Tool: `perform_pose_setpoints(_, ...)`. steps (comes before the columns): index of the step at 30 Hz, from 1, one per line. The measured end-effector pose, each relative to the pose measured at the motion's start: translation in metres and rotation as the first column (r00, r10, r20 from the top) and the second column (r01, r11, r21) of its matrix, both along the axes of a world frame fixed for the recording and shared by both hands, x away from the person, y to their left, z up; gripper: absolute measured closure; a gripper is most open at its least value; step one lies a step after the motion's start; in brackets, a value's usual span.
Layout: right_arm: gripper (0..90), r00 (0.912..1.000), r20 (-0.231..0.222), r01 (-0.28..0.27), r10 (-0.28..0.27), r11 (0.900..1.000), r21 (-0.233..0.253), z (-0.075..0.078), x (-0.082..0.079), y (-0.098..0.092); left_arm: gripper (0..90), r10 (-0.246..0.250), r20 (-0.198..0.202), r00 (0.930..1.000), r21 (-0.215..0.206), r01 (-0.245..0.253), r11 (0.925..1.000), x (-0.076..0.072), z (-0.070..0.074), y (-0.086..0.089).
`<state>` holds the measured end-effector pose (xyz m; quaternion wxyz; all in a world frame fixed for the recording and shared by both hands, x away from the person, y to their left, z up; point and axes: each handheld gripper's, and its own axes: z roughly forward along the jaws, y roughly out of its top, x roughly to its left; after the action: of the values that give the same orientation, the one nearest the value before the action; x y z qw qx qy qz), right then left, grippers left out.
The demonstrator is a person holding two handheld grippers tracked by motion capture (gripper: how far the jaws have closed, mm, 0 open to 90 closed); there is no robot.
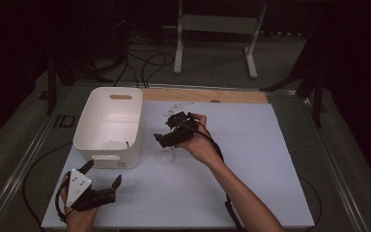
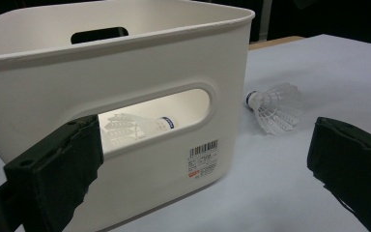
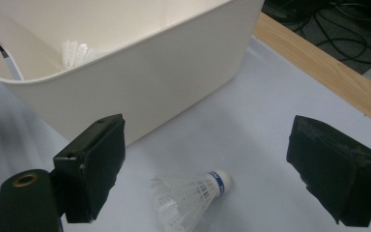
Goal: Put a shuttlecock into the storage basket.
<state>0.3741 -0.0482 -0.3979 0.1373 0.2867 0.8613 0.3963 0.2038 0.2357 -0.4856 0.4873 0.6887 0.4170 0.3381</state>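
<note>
Two tools wide apart, gripping nothing. Right tool (image 3: pixel 205 169) over birdie (image 3: pixel 188 198) on table (image 1: pixel 251 159) beside bin (image 1: pixel 108 123). Likely next: lower, pinch, drop in bin. Left tool (image 1: pixel 101 176) waiting near.

A white plastic bin (image 1: pixel 108 126) with cut-out handles stands upright on the left of the counter (image 1: pixel 251 159), a barcode label on its near wall. One white shuttlecock (image 2: pixel 140 128) lies inside it. A second white shuttlecock (image 3: pixel 189 195) with a blue-banded cork lies on its side on the counter just beside the bin.
</note>
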Motion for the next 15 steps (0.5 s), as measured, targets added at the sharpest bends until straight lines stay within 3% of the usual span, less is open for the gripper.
perform_pose_setpoints(15,13.7,0.9999,-0.012,-0.004,0.004,1.000,-0.020,-0.011,-0.003,0.001,0.0,0.001,0.003,1.0000,-0.002,-0.001,1.0000,0.000,0.000,0.000)
